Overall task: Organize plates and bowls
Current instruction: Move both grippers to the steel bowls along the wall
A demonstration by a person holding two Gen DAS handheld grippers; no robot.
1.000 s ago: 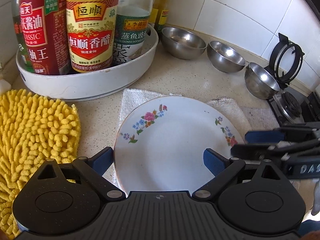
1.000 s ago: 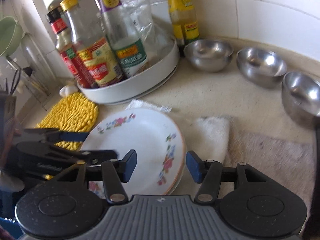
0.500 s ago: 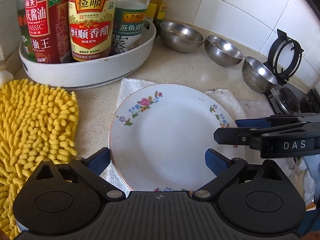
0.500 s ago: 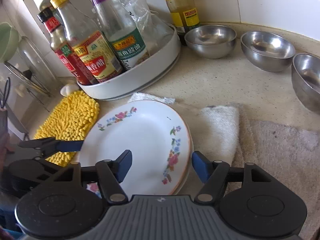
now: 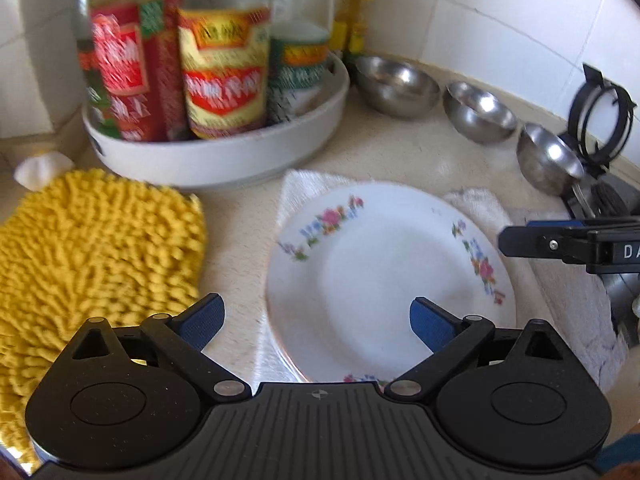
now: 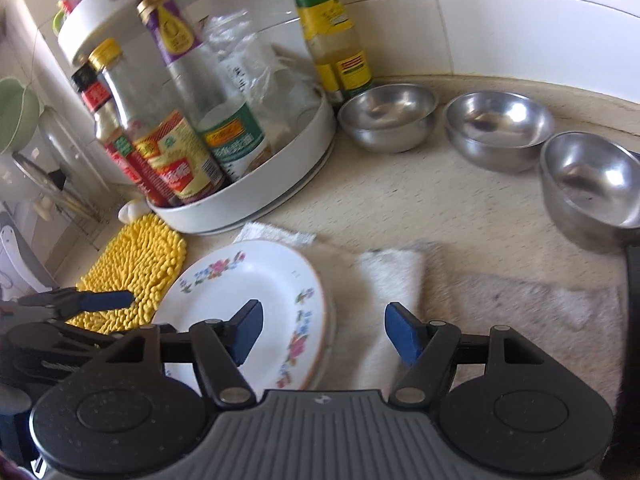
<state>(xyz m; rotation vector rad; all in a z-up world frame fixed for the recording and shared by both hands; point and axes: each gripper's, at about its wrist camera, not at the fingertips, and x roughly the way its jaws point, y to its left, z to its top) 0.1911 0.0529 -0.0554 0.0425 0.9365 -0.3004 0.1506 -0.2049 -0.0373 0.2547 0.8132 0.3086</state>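
A white plate with flower sprigs (image 5: pixel 384 276) lies on a white towel (image 5: pixel 560 280) on the counter; it also shows in the right wrist view (image 6: pixel 256 300). Three steel bowls stand along the back wall: a wide one (image 5: pixel 394 86), a middle one (image 5: pixel 478 114) and one at the right (image 5: pixel 548 160); they also show in the right wrist view (image 6: pixel 388 114) (image 6: pixel 498 130) (image 6: pixel 592 184). My left gripper (image 5: pixel 316 322) is open and empty over the plate's left edge. My right gripper (image 6: pixel 322 330) is open and empty over the plate's right rim.
A white round tray (image 5: pixel 224 156) with sauce bottles (image 5: pixel 218 64) stands at the back left. A yellow chenille mitt (image 5: pixel 88 256) lies left of the plate. A black stove part (image 5: pixel 600 120) sits at the right edge.
Both grippers have pulled back and risen from the plate. The left one has shifted left, the right one right. The plate has stayed in place.
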